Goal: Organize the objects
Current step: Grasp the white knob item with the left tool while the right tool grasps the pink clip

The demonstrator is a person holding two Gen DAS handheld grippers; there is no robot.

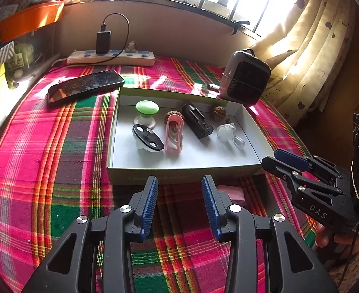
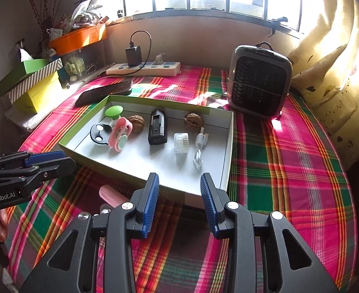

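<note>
On the plaid-covered desk (image 1: 57,171) a shallow white box (image 1: 120,112) with a green rim sat in the middle, already holding most of the small items: a green-topped knob (image 1: 147,107), a black disc piece (image 1: 147,138), a pink clip-like item (image 1: 174,131), a black cartridge-shaped block (image 1: 197,120), two walnuts (image 2: 193,119), a clear round cap (image 1: 225,131) and a coiled white cable (image 2: 199,151). They lay spaced in a rough row, probably so each stays separately graspable. A phone (image 1: 85,85), a power strip (image 1: 111,57) and a small heater (image 1: 246,78) stood beyond the box, apparently not part of the sort.

One pink object (image 1: 230,193) lay outside, on the cloth just beside the box's near wall; judged to be the remaining item. The left gripper (image 1: 180,202) hovered near and slightly left of it, jaws released, nothing between them. The right gripper (image 2: 179,200), jaws also released and empty, hung over the box's near right corner, with the pink object to its left and not between its pads.
</note>
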